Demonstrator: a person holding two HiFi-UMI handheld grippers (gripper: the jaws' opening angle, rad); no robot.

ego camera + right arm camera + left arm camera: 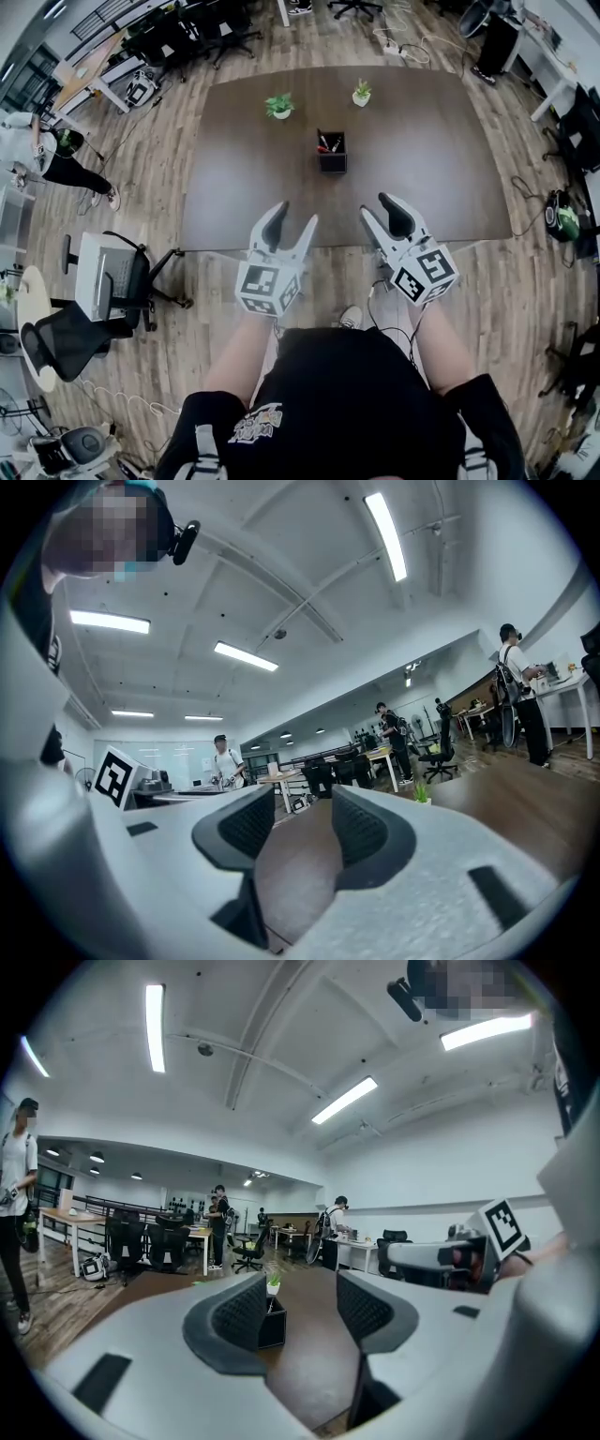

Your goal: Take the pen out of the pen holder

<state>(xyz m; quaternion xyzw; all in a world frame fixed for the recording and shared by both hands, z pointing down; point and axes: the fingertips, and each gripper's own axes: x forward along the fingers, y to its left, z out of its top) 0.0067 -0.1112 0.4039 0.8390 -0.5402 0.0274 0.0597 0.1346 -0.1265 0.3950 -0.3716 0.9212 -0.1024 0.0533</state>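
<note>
The left tongs [296, 217] and right tongs [375, 208] both gape empty at the near edge of the bench [422, 141]. The pen [326, 143] stands in the holder [332, 159] mid-bench, well apart from them, with open top between. Two plants [279, 105] sit beyond.

Both hand-held grippers open, held roughly level ahead of the torso.
The white plastic two-jaw left gripper [298, 212] and the matching right gripper [373, 203] sit side by side, a little apart, tips pointing away from the body. On each, the jaws with their black ribbed pads stand spread wide. The left marker cube [268, 287] and right marker cube [425, 272] face upward. The bare left forearm [239, 354] and right forearm [441, 349] reach forward from black short sleeves.
</note>
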